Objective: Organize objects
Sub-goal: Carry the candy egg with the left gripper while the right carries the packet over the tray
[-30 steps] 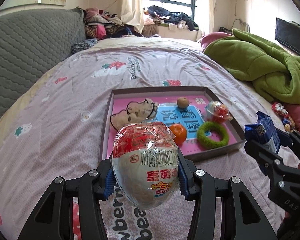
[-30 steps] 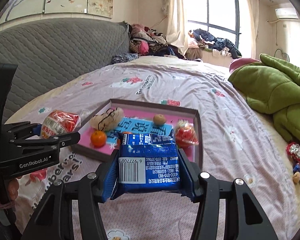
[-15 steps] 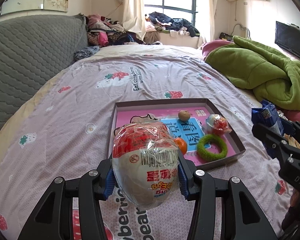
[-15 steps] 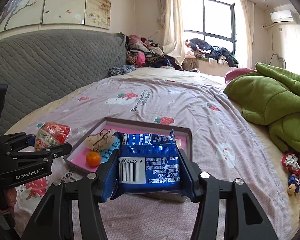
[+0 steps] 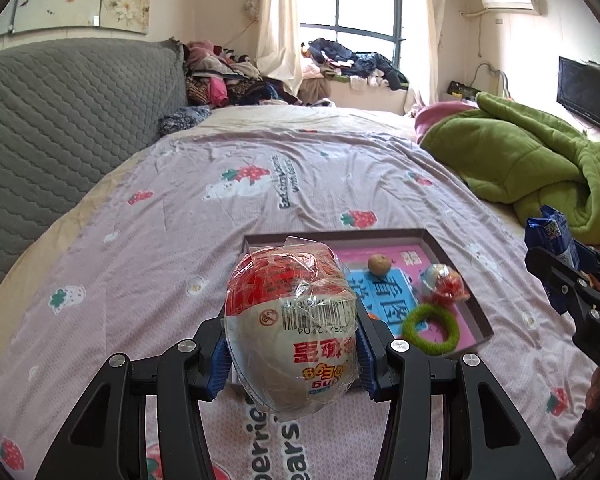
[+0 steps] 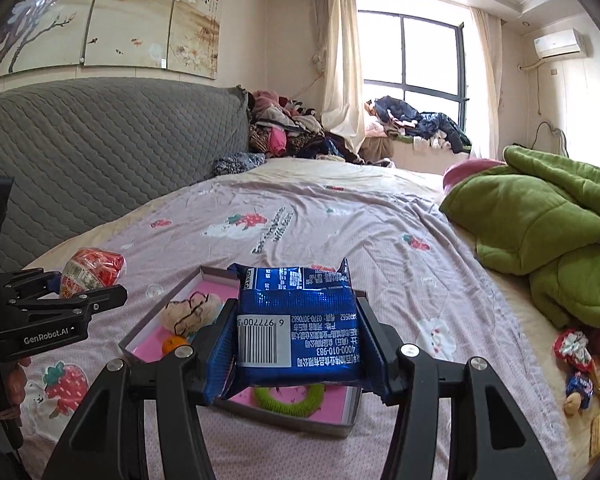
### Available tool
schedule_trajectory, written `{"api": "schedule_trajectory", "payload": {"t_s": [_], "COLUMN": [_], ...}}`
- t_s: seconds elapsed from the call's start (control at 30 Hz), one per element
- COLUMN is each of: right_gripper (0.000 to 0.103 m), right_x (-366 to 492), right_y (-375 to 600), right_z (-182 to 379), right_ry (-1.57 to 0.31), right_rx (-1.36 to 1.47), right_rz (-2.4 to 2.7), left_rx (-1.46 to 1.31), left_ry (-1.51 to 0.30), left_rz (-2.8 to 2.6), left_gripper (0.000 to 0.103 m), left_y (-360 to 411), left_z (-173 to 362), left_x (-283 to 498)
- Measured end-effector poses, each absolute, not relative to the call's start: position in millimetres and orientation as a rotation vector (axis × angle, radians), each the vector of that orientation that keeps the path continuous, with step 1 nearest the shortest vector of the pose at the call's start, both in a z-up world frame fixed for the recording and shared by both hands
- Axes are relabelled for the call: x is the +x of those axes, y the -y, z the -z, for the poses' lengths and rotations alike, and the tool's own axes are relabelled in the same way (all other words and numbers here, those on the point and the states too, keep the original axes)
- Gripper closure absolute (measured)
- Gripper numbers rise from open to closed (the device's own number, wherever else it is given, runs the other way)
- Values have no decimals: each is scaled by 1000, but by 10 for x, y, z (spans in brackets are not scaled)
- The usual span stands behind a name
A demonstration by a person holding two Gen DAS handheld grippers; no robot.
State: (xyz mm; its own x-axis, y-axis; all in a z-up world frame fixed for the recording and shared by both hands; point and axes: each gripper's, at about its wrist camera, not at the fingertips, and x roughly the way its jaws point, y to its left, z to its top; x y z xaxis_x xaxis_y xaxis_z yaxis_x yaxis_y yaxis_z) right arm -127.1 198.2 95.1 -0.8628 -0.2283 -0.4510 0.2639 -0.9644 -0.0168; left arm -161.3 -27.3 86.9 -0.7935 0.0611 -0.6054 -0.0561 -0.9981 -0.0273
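My left gripper (image 5: 292, 354) is shut on a red-and-white egg-shaped snack in clear wrap (image 5: 294, 328), held above the bed. My right gripper (image 6: 296, 350) is shut on a blue snack packet (image 6: 300, 320) with a barcode label. Below and ahead lies a shallow box tray (image 5: 456, 264) with a pink floor. It holds a green fuzzy ring (image 5: 430, 326), a small brown fruit (image 5: 379, 265), a wrapped red sweet (image 5: 444, 284), an orange (image 6: 173, 345) and a beige mask (image 6: 190, 314). The egg snack (image 6: 92, 272) and left gripper (image 6: 56, 300) also show at left in the right wrist view.
The bed has a lilac strawberry-print sheet (image 5: 260, 184). A green blanket (image 5: 532, 168) is heaped at the right. Several small wrapped snacks (image 6: 578, 364) lie at the bed's right side. A grey quilted headboard (image 5: 60, 120) runs along the left, with a pile of clothes (image 5: 228, 84) beyond.
Both grippers have risen with their loads and tilted up, so the tray sits lower and smaller in both views. Neither grip has changed.
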Motion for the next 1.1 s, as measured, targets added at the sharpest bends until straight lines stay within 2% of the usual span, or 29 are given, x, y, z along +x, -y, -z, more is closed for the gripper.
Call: {"api": "schedule_trajectory", "payload": {"t_s": [0.67,1.1], "right_gripper": [47,47], "right_x": [-1501,-1789], "right_y": [-1930,-1834], "right_z": [-1072,-804], "right_ry": [-132,-153], "right_rx": [504,568], "right_rz": [2812,2790], "left_rx": [-892,-986], "left_ry": [-23,-34], "left_rz": [-2969,-2972], "left_gripper": [51,51], "left_y": [303,338], "left_z": [-957,-621], "left_x": [-1912,-2236]}}
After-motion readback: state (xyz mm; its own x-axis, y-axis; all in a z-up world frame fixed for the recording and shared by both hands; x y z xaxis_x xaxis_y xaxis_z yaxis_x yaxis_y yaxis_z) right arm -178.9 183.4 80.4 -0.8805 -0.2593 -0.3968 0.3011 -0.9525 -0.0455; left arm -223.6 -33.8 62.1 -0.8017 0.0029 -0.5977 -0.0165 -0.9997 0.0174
